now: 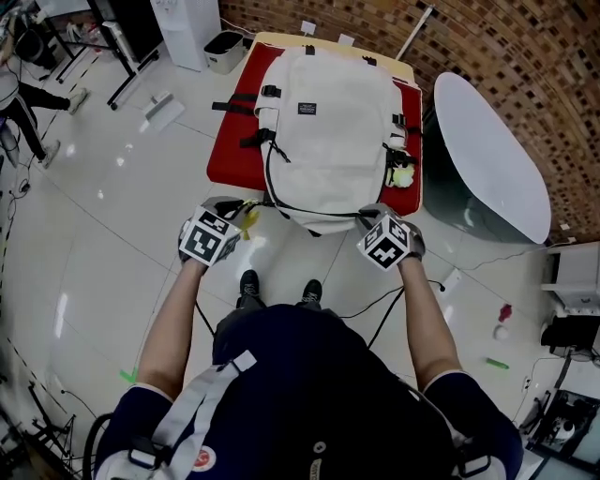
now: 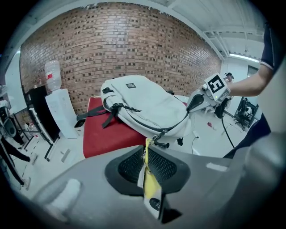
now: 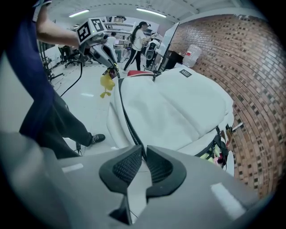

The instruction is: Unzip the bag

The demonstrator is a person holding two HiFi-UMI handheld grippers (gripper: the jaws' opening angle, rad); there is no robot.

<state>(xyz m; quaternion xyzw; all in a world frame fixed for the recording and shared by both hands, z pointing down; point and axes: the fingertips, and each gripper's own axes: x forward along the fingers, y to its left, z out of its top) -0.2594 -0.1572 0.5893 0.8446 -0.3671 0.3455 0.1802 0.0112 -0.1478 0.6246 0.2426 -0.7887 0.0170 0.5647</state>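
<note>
A white backpack lies on a red table, its bottom end hanging over the near edge. A black zipper curves round that end. My left gripper is at the bag's near left corner, shut on the yellow zipper pull tag; the tag runs up to the metal slider. At the near right corner my right gripper is shut on the zipper edge, and the black zipper line runs straight into its closed pads. The right gripper view shows the left gripper with the tag dangling.
A white oval tabletop stands close to the right of the red table. A water dispenser and a bin stand at the back left. Cables trail on the floor by my feet. A yellow-green charm hangs on the bag's right side.
</note>
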